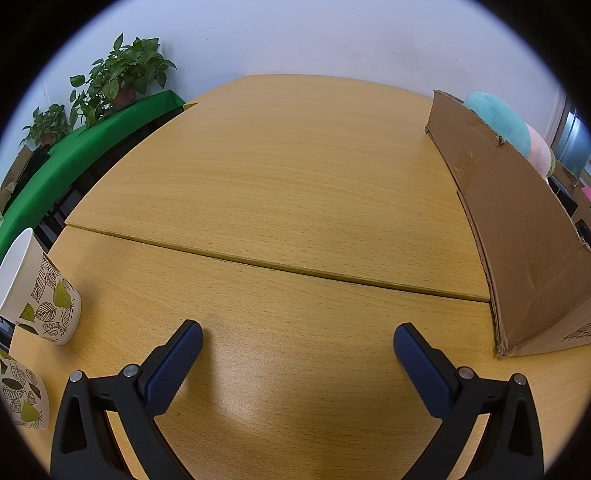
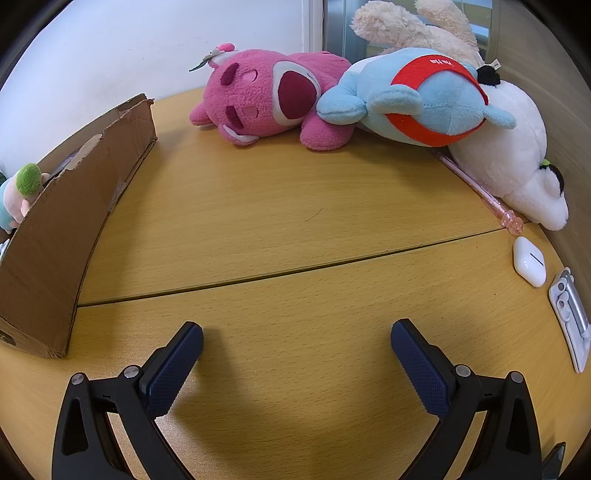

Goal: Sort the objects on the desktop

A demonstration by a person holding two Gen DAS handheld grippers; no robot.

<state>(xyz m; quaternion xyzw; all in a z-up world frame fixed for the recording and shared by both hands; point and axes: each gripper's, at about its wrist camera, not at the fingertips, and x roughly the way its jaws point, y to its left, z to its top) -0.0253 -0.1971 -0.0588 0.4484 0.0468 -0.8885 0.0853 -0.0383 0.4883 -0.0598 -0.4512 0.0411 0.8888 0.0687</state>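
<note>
**Plush toys piled beyond right gripper, box between the two grippers**

Plush toys lie in a heap on the table point(image 2: 295, 206), well ahead of the right gripper point(image 2: 296, 363). Pink toy point(image 2: 266, 99) is at the heap's left end, on its side; blue toy point(image 2: 417, 99) leans against it on the right, on top of the white toy point(image 2: 517, 162). A beige toy point(image 2: 406, 26) sits behind them. Pink pen point(image 2: 476, 188) runs along the white toy's near edge, long axis slanting away and to the left of the gripper. Earbud case point(image 2: 529, 261) lies just nearer than the pen tip; a white clip-like item point(image 2: 570, 317) is nearer again, at the right edge of the view.

Box point(image 2: 55, 236) stands to the left of the right gripper and to the right of the left gripper point(image 1: 298, 365), so it sits between them. Inside it, showing above the rim: a teal ball point(image 1: 498, 118), a pink one point(image 1: 541, 151), and a small green-topped figure point(image 2: 22, 192). Rest of the contents hidden.

Both grippers hover low over bare table, jaws spread wide, holding nothing.

Two leaf-print cups point(image 1: 40, 295) are left of the left gripper, the nearer one cut off by the frame.

Judgement: right gripper is the nearer one to the toys and small items; likely move is forward and right to pick, then left to the box. The pink toy looks easiest to reach; the pen needs the jaws turned across its axis.
</note>
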